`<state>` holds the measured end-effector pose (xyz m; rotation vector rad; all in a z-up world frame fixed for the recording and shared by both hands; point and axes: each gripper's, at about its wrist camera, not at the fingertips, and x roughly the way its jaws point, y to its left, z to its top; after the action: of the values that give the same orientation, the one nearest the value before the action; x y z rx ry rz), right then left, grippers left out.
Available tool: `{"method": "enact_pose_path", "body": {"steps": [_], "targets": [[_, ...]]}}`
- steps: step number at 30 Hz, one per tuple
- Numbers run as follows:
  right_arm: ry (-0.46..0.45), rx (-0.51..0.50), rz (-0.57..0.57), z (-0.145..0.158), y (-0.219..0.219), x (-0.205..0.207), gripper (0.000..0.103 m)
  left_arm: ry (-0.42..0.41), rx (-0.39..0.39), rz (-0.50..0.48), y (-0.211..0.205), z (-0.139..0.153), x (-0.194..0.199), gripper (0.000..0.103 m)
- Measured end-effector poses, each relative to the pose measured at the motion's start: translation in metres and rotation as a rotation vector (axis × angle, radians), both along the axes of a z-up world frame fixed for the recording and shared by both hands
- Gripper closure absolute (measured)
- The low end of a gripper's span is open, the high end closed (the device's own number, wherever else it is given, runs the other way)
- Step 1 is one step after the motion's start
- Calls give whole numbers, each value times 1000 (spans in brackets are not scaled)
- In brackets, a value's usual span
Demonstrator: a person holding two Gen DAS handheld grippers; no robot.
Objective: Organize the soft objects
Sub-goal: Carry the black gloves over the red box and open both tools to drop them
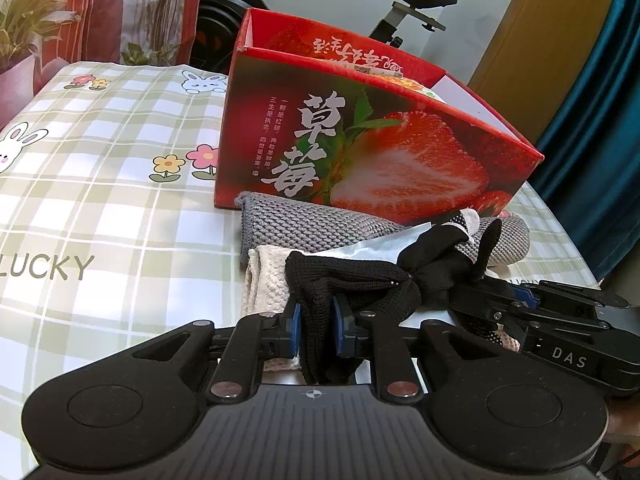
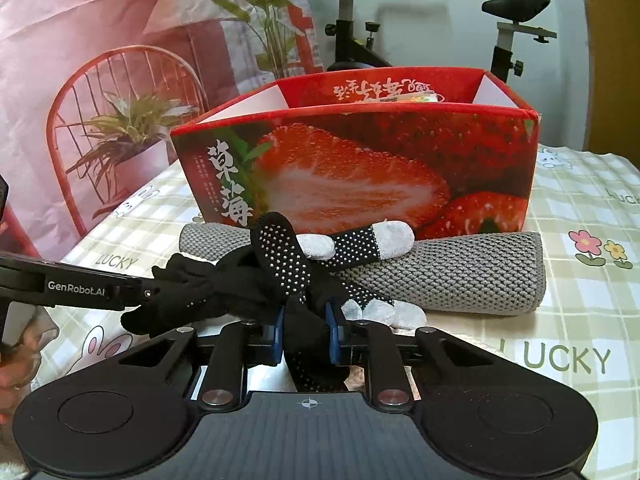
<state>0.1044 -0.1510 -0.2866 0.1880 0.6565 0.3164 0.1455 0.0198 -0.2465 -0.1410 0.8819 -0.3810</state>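
Observation:
A black knit glove with white dots and grey fingertips is held between both grippers above the table. My left gripper is shut on its cuff end. My right gripper is shut on the other end; it also shows in the left wrist view. A folded grey towel lies behind the glove, against the red strawberry box. A cream cloth lies under the glove. The open box holds some items, mostly hidden.
The table has a green checked cloth with bunnies and flowers. An exercise bike stands behind the box. A pink printed backdrop hangs at the far left. A blue curtain hangs at right.

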Motion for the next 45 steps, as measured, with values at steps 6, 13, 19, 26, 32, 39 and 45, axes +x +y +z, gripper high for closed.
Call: {"method": "enact_pose_path", "body": {"steps": [6,13,19,26,32,39,45], "targets": [[-23,33,9,8,-2,-3,93,-48,38,-35,-8,16,-4,92],[-124,67,8,39,-11,-8,94,-200,-1,-40,0,60,-11,93],[-240,32,9,82,-20,1,94,-295,-33,-59,-7,102,6,93],[-339,-34,-23,130,-34,28,94,-326,-98,-73,-28,136,49,93],[-302,-72,-34,138,-50,64,94,-226,-104,-81,-45,125,94,93],[-166,-75,-15,109,-47,105,93,-121,-12,-86,-46,95,126,93],[-116,-81,-7,90,-37,116,91,-96,91,-65,-36,84,135,92]]}}
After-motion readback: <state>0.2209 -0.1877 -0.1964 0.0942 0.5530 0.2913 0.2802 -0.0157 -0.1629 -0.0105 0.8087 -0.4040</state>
